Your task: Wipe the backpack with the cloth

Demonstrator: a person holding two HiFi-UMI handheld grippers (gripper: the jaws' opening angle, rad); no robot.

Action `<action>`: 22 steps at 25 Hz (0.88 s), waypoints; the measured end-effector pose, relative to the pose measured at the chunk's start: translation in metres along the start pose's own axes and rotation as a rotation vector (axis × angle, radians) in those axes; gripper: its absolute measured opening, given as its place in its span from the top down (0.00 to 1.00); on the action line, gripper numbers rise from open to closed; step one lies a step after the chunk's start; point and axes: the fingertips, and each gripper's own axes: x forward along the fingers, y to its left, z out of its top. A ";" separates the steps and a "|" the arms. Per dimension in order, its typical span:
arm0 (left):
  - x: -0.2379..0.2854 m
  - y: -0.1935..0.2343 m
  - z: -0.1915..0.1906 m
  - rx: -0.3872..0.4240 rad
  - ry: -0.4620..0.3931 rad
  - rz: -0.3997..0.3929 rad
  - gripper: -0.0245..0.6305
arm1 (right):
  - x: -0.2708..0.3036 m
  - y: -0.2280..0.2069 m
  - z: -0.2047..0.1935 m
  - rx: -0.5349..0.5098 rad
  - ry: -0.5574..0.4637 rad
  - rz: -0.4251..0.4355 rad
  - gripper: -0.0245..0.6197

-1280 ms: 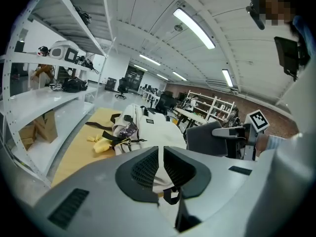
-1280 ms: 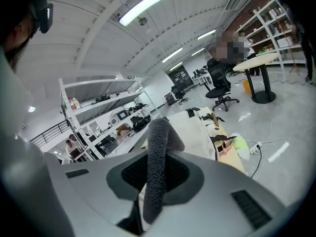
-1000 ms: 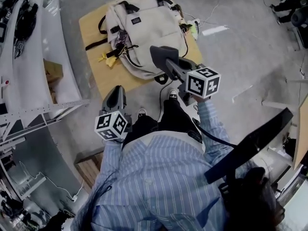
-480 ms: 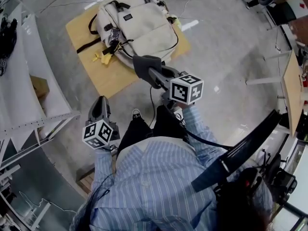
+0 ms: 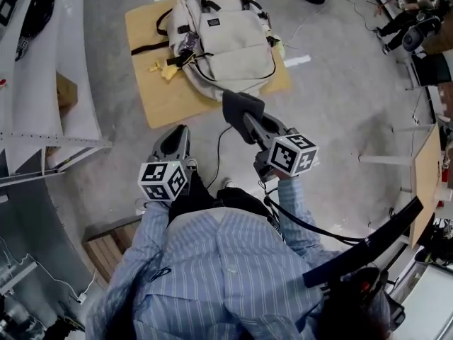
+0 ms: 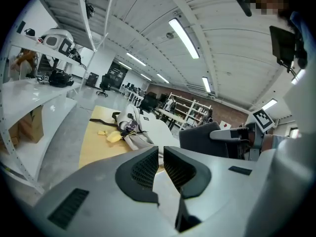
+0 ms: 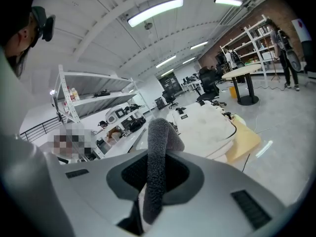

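a: item one, right tool [image 5: 252, 125]. state?
b: closed on the cloth [image 5: 239, 108], a dark grey fold standing up between the pads. held in the air over the floor, just short of the counter's near edge.
a: item two, left tool [image 5: 172, 142].
b: jaws drawn close, a thin slit only, nothing in it. it hangs low near the person's left leg, apart from the work.
a: item three, backpack [image 5: 228, 37].
b: cream with black straps, lying flat on the low wooden counter [image 5: 164, 101], front face up. a small yellow thing [image 5: 164, 69] lies just beside it. no contact with the cloth or either tool.
a: step in hand?
b: by my reading, the approach. the cloth is secured and wiping is not yet begun.
a: next move calls for?
b: likely this: carry the right tool forward and down until the cloth's free fold lies on the fabric, then stroke across the panel with light pressure. a soft bag may slide or bunch. the left tool may be wanted to steady a strap or corner, and it must open first.
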 end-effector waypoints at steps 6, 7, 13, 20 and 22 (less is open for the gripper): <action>-0.017 -0.064 -0.029 -0.021 -0.031 0.060 0.91 | -0.063 -0.018 -0.023 -0.025 0.025 0.049 0.89; -0.020 -0.073 -0.035 -0.021 -0.034 0.072 0.91 | -0.072 -0.022 -0.027 -0.031 0.031 0.055 0.89; -0.047 -0.120 -0.065 -0.023 -0.048 0.128 0.91 | -0.121 -0.035 -0.056 -0.037 0.050 0.093 0.89; -0.080 -0.141 -0.084 0.000 -0.072 0.182 0.91 | -0.146 -0.028 -0.089 -0.038 0.052 0.152 0.89; -0.087 -0.142 -0.090 -0.007 -0.078 0.195 0.91 | -0.147 -0.022 -0.097 -0.047 0.058 0.172 0.89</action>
